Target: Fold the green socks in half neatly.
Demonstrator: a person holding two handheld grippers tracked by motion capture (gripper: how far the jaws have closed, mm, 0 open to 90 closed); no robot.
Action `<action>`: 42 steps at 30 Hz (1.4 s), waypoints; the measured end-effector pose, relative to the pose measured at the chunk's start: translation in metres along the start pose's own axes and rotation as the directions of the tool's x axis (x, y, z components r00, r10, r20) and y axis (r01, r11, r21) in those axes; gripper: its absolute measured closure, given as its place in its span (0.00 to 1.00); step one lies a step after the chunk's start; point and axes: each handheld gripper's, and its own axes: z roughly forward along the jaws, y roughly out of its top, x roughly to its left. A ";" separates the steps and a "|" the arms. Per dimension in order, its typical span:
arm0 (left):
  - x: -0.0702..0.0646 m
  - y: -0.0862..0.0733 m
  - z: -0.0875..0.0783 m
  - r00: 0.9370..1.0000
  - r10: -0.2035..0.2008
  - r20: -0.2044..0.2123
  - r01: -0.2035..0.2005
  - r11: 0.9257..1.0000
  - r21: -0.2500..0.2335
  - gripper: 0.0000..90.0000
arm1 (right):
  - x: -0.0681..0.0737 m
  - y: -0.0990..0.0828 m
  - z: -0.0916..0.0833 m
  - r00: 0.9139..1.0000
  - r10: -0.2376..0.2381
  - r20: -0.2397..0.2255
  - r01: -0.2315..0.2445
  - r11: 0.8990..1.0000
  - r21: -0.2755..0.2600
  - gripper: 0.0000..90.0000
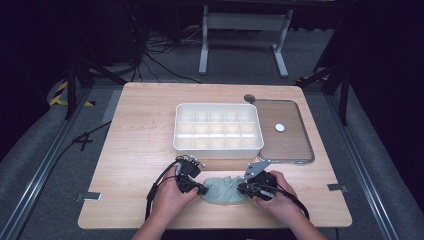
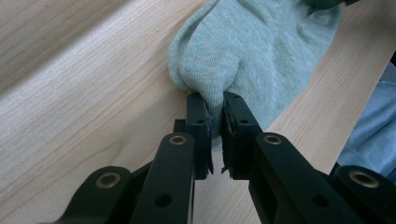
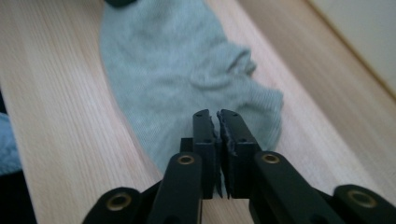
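A pale green sock (image 1: 225,189) lies crumpled on the wooden table (image 1: 140,145) near its front edge, between my two grippers. At the sock's left end my left gripper (image 1: 204,190) is shut on it. In the left gripper view a fold of the sock (image 2: 261,42) is pinched between that gripper's (image 2: 215,100) pads. My right gripper (image 1: 241,188) sits at the sock's right end. In the right gripper view its (image 3: 217,114) jaws stand almost together on the near edge of the sock (image 3: 177,70). A hand holds each gripper.
A white box (image 1: 218,150) divided into several compartments stands in the middle of the table behind the sock. To its right lies a clear flat lid (image 1: 295,150) with a small white disc (image 1: 279,127) on it. A grey round cap (image 1: 249,98) sits behind.
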 end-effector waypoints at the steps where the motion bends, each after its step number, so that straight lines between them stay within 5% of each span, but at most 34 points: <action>1: -0.001 0.000 0.000 1.000 0.001 0.001 -0.001 1.000 -0.004 0.92 | 0.002 0.002 -0.002 1.000 0.005 0.000 -0.005 1.000 -0.029 0.97; 4: -0.002 -0.001 -0.002 1.000 0.005 0.001 -0.005 1.000 -0.014 0.92 | 0.012 0.011 -0.003 0.999 -0.009 -0.036 0.006 0.996 -0.094 0.98; 10: -0.002 -0.006 -0.005 1.000 -0.007 -0.002 0.007 0.999 -0.033 0.92 | 0.028 0.021 0.014 0.995 -0.050 -0.087 0.043 0.995 -0.087 0.99; 13: 0.000 -0.007 -0.005 1.000 -0.012 0.007 0.012 0.999 -0.035 0.92 | 0.029 0.018 0.026 0.996 -0.058 -0.072 0.056 0.998 -0.028 0.99; 22: 0.001 -0.005 -0.004 1.000 -0.020 0.014 0.021 0.998 -0.058 0.92 | 0.028 0.013 0.028 0.994 -0.073 -0.077 0.069 0.996 -0.052 1.00; 26: -0.002 -0.003 -0.009 0.998 -0.024 0.059 0.030 0.995 -0.097 0.92 | 0.028 0.013 0.028 0.994 -0.077 -0.075 0.073 0.996 -0.054 1.00; 39: -0.014 0.003 -0.017 0.994 0.028 0.104 -0.014 0.992 -0.127 0.92 | 0.027 0.012 0.028 0.992 -0.080 -0.093 0.074 0.995 -0.062 1.00; 42: -0.022 0.006 -0.016 0.989 0.066 0.132 -0.047 0.989 -0.139 0.92 | 0.025 0.012 0.028 0.993 -0.068 -0.098 0.062 0.996 -0.064 1.00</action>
